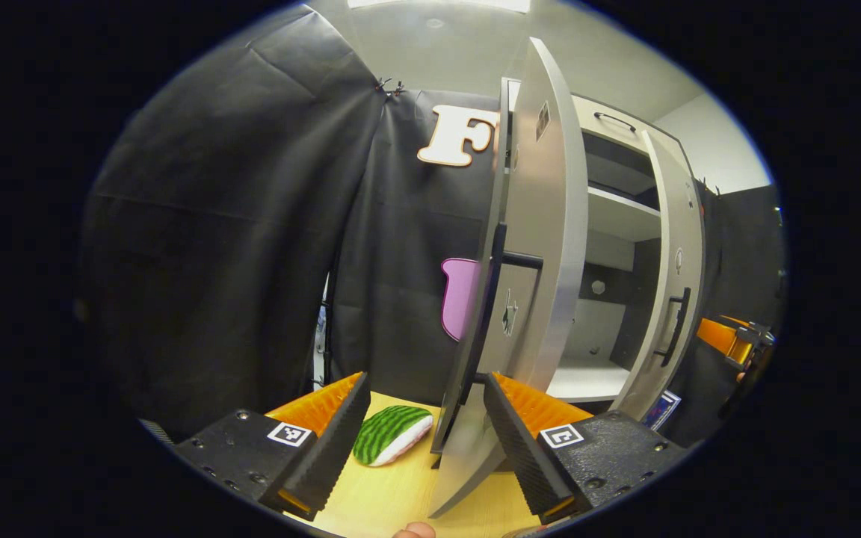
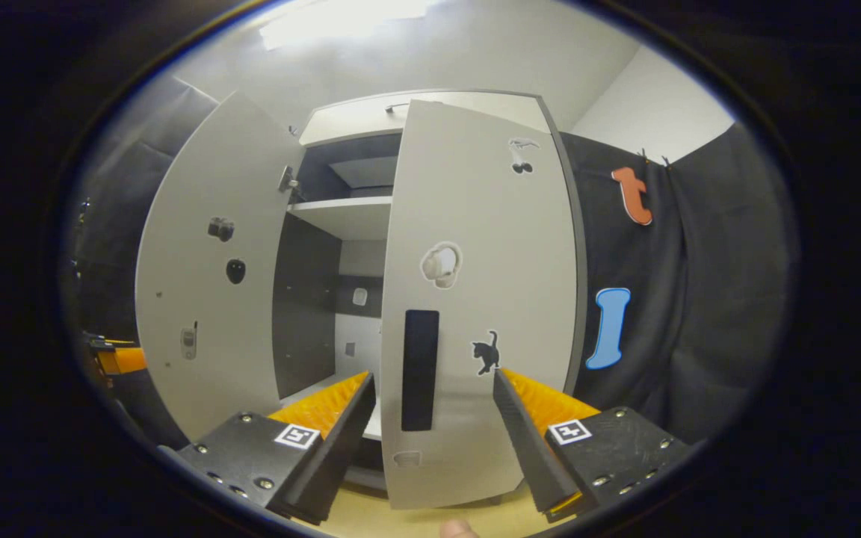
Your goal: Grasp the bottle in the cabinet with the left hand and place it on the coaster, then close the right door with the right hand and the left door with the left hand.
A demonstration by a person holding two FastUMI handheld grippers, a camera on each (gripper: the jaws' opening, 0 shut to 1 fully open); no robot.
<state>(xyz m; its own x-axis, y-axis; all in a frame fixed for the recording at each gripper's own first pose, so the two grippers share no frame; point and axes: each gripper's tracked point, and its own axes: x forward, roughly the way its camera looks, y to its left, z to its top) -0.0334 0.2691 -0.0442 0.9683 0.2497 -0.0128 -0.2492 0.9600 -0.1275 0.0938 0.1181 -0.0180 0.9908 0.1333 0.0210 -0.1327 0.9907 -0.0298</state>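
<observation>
While the cabinet (image 2: pixel 371 217) is standing with both doors ajar, the right door (image 2: pixel 475 299) is sitting straight ahead of the right gripper (image 2: pixel 430 418), whose jaws are gaping wide and empty; pushing off-centre could be catching its handle (image 2: pixel 420 370); the left gripper (image 1: pixel 424 426), equally wide, is straddling the left door (image 1: pixel 542 246) edge-on, showing the watermelon coaster (image 1: pixel 392 433) on the table (image 1: pixel 400 493); the bottle is possibly hidden.
</observation>
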